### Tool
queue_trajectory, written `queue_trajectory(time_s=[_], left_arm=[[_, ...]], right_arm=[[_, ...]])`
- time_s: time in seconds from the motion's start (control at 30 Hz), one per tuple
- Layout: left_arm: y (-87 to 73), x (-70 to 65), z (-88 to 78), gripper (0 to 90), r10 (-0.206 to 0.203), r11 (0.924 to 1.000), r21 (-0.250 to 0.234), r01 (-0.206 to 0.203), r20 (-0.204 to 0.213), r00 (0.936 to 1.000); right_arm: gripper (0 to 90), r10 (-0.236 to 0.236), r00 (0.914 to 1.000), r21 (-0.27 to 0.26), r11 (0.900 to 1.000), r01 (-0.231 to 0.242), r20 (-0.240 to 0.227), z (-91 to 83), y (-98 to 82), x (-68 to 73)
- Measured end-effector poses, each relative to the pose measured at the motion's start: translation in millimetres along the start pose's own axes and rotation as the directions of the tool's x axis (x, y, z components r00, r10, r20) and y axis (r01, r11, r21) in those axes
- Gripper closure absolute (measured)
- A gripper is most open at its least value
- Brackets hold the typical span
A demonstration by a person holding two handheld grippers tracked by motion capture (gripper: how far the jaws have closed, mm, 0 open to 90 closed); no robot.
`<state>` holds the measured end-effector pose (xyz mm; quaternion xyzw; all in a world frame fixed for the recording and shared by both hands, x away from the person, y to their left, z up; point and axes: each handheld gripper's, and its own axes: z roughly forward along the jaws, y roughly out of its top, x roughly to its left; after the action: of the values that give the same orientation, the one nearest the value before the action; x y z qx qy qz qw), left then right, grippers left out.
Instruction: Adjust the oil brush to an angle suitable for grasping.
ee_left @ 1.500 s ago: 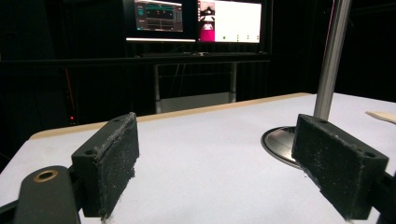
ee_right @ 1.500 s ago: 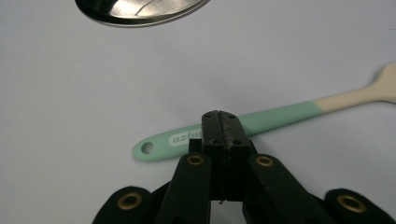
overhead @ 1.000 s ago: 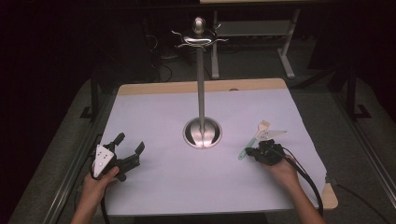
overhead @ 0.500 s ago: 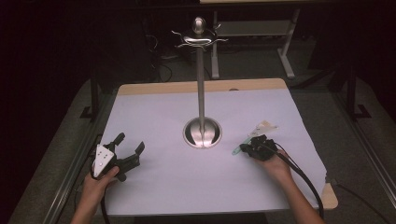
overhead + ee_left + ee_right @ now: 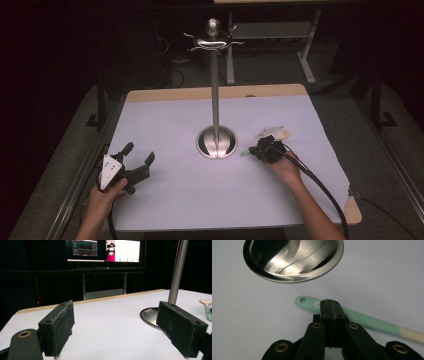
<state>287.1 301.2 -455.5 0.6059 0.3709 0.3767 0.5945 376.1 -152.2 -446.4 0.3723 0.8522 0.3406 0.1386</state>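
Fingers of my right gripper together, clamped on green spatula handle beside metal stand base. Left gripper fingers wide apart, nothing between, resting over counter. Right gripper view shows handle's hang hole and small round mark, unreadable; high view shows stand's hooks.

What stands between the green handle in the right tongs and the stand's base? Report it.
Nothing visible. The right tongs are shut on the handle, and bare white table lies between its holed end and the base. The left tongs sit open, far off to the side.
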Motion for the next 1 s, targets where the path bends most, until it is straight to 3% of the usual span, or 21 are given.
queue_trajectory(time_s=[0.2, 0.37, 0.5, 0.57, 0.6, 0.77, 1.0], left_arm=[[-0.1, 0.0, -0.1, 14.6, -0.002, 1.0, -0.002, 0.002, 0.0, 1.0], [-0.2, -0.2, 0.0, 14.6, -0.003, 1.0, -0.004, 0.003, 0.0, 1.0], [-0.1, -0.1, 0.1, 14.6, -0.001, 1.0, -0.002, 0.001, 0.0, 1.0], [-0.1, -0.1, 0.0, 14.6, -0.003, 1.0, -0.001, 0.003, 0.0, 1.0], [-0.1, -0.1, 0.0, 14.6, -0.003, 1.0, -0.002, 0.003, -0.001, 1.0], [-0.1, -0.1, 0.0, 14.6, -0.004, 1.0, -0.003, 0.004, 0.0, 1.0], [-0.1, 0.1, 0.0, 14.6, -0.004, 1.0, -0.001, 0.004, 0.0, 1.0]], right_arm=[[89.9, -0.002, 0.9999, -0.012, 1.0, 0.002, 0.017, -3.6, 1.9, -8.0], [89.9, 0.02, 0.9982, -0.061, 0.998, -0.016, 0.057, -19.6, 7.5, -28.1], [89.9, 0.049, 0.9946, -0.069, 0.997, -0.043, 0.092, -25.2, 7.8, -46.9], [89.9, 0.061, 0.9932, -0.063, 0.996, -0.055, 0.099, -25.4, 7.1, -51.0], [89.9, 0.077, 0.9903, -0.049, 0.996, -0.071, 0.116, -23.5, 5.4, -60.4], [89.9, 0.082, 0.9856, -0.022, 0.997, -0.08, 0.148, -15.8, 3.5, -77.4], [89.9, 0.079, 0.9836, 0.018, 0.996, -0.083, 0.162, -6.8, 4.0, -87.3]])
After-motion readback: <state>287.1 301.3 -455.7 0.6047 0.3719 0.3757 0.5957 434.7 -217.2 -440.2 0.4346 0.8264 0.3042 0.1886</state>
